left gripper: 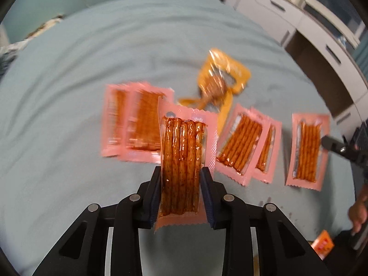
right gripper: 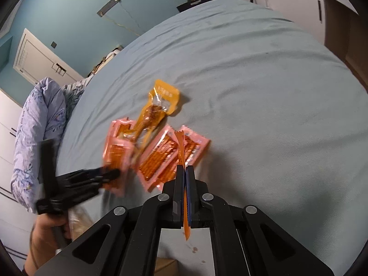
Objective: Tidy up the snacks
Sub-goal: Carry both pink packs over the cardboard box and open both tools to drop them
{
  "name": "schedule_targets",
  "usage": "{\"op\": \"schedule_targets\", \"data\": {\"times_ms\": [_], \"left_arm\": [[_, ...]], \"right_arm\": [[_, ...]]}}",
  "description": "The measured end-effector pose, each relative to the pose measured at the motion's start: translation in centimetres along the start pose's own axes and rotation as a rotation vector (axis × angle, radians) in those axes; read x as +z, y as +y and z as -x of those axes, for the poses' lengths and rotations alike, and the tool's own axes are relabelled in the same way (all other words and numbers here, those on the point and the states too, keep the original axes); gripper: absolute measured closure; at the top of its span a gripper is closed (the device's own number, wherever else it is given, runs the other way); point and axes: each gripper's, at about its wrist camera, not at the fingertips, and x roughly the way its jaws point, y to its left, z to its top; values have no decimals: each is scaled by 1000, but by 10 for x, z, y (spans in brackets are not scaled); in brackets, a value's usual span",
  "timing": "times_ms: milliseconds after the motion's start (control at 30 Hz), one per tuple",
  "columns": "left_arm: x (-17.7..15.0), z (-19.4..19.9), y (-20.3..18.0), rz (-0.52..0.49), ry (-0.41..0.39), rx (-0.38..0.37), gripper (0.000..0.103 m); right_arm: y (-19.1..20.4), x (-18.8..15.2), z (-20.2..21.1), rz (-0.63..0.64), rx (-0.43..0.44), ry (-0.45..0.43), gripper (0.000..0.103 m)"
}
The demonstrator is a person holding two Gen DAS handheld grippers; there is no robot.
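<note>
My left gripper (left gripper: 180,169) is shut on a pink packet of red spicy sticks (left gripper: 181,156), held upright above the bed with its sides pinched between the pads. Two more pink packets (left gripper: 128,124) overlap on the sheet behind it to the left, and another pair (left gripper: 246,145) lies to the right. A yellow drumstick packet (left gripper: 220,78) lies beyond them. My right gripper (right gripper: 184,168) is shut on a pink packet seen edge-on (right gripper: 181,151). In the left wrist view that packet (left gripper: 308,149) shows its face, with the right gripper (left gripper: 326,141) at its right edge.
A blue-grey bed sheet (left gripper: 92,57) covers the whole work surface. A folded floral quilt (right gripper: 39,119) lies at the bed's left edge. White cabinets (left gripper: 276,11) stand beyond the bed. A small orange box (left gripper: 323,245) sits near a hand (left gripper: 358,211).
</note>
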Motion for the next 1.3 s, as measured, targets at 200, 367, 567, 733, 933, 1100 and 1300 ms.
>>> {"op": "schedule_targets", "data": {"times_ms": [200, 367, 567, 733, 933, 1100, 1300], "left_arm": [[-37, 95, 15, 58, -160, 1, 72], [-104, 133, -12, 44, -182, -112, 71], [-151, 116, -57, -47, -24, -155, 64], [-152, 118, -79, -133, -64, -24, 15], [-144, 130, -42, 54, -175, 54, 15], [-143, 129, -7, 208, -178, 33, 15], [-146, 124, 0, 238, -160, 50, 15]], "right_arm": [[-13, -12, 25, -62, 43, -50, 103], [-13, -35, 55, -101, 180, -58, 103], [7, -60, 104, 7, 317, -178, 103], [20, -96, 122, 82, 411, -154, 103], [28, -122, 123, 138, 458, -48, 103], [51, -116, 91, 207, 373, 101, 102], [39, -100, 75, 98, 150, 156, 46]]}}
